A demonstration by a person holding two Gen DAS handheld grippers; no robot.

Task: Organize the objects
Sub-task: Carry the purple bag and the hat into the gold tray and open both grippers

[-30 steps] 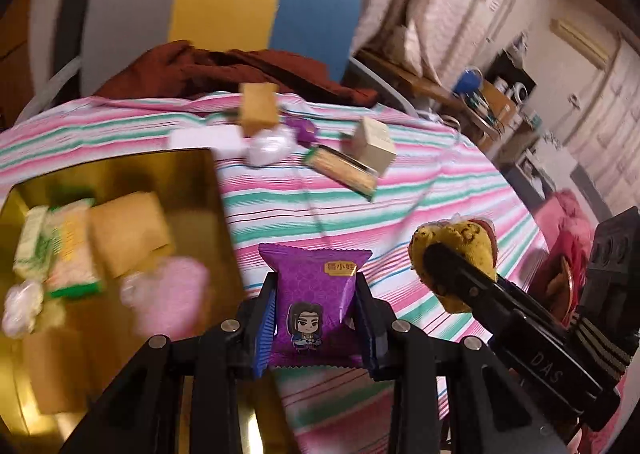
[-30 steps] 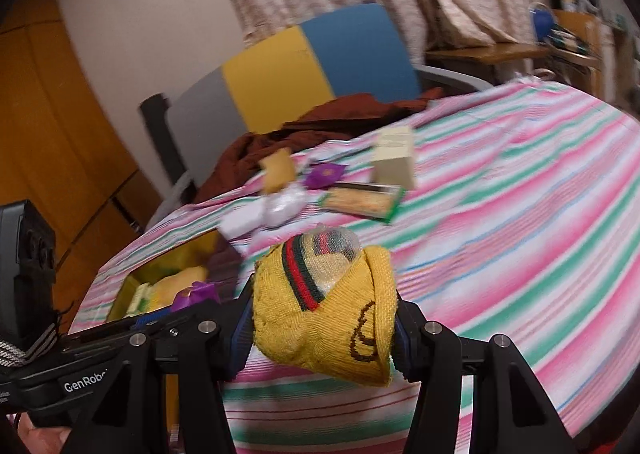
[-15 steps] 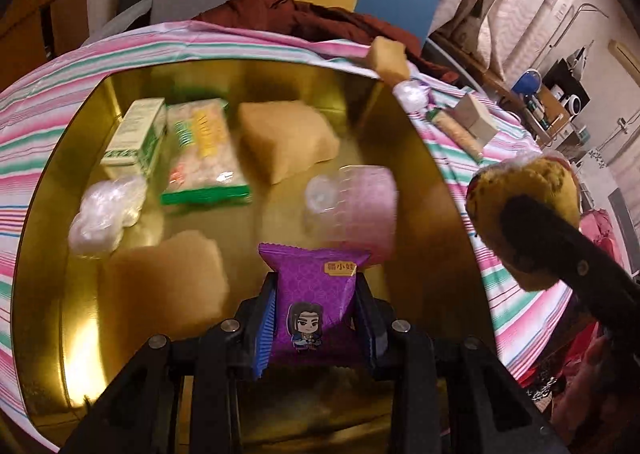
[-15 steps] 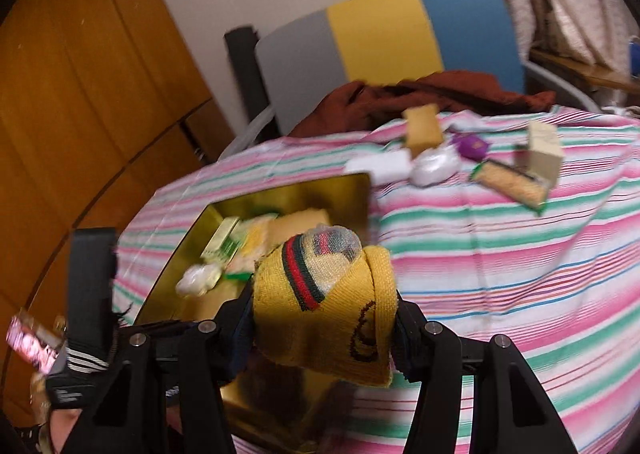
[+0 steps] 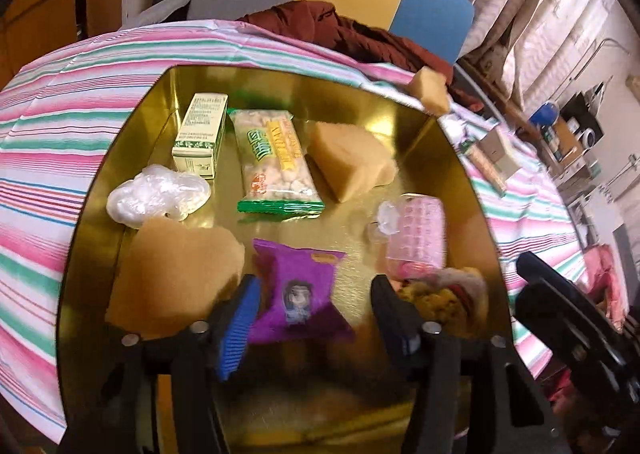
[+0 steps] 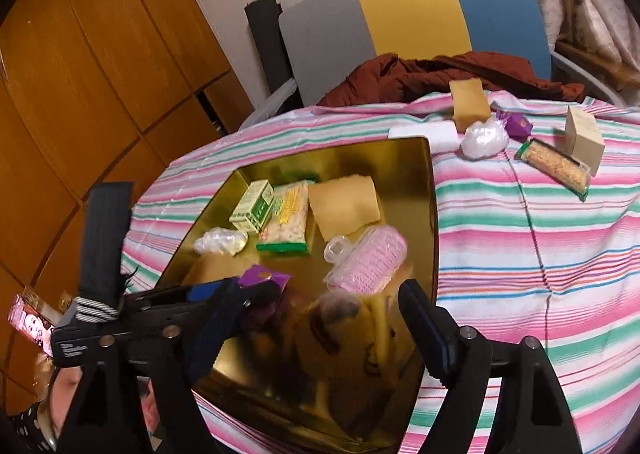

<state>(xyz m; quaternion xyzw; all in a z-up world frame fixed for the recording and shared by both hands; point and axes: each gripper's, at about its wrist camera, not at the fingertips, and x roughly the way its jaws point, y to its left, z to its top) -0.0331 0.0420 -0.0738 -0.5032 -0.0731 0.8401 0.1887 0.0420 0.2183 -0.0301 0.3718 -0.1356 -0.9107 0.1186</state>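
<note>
You are letting go with both claws: the left gripper [image 5: 314, 314] has just been opening, dropping the purple snack packet [image 5: 300, 290] into the gold tray [image 5: 460, 158] at lower centre, while the right gripper [image 6: 316, 330], jaws also just spread, is releasing the yellow sock bundle [image 6: 360, 338] beside it. Two more items are tidied.

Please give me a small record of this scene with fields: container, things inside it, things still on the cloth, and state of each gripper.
container: gold tray on striped tablecloth
inside: green box, rice-cracker pack, two sponges, white bag, pink roller
just dropped: purple packet, yellow sock
on cloth: sponge, cream box, snack bar
left gripper: open, jaws just opened
right gripper: open, jaws just opened
</note>
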